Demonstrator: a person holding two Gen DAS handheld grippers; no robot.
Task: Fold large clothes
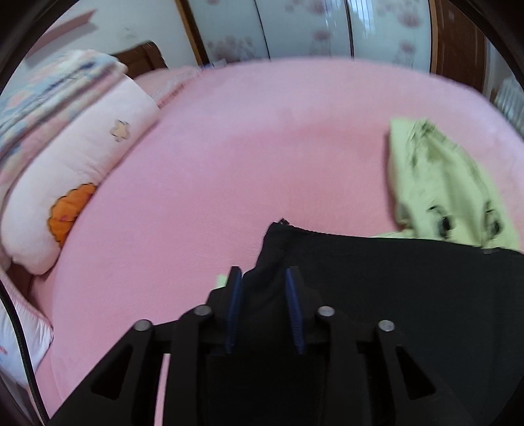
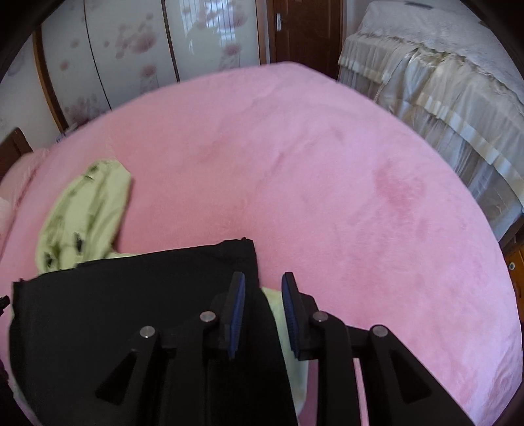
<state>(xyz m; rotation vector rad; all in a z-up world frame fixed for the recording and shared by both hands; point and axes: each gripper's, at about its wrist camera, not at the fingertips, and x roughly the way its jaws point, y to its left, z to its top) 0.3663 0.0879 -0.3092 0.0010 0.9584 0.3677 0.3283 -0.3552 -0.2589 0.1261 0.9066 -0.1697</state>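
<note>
A black garment [image 1: 393,278] [image 2: 131,288] lies flat on the pink bed [image 1: 245,147] [image 2: 327,180], its far edge straight between both grippers. My left gripper [image 1: 263,273] stands at the garment's left corner. Its blue pads are apart, with a bunched fold of black cloth rising between them. My right gripper [image 2: 264,277] stands at the right corner with its pads apart. Black cloth lies by the left pad only, and pale green cloth and pink sheet show in the gap. A pale green printed garment [image 1: 435,177] [image 2: 88,209] lies crumpled beyond the black one, partly under it.
A pink-white pillow [image 1: 82,170] and a stack of folded blankets [image 1: 49,91] line the bed's left side. Flowered wardrobe doors [image 1: 294,29] [image 2: 131,49] stand behind the bed. A second bed with a grey frilled cover [image 2: 442,82] is at the right, near a brown door [image 2: 308,32].
</note>
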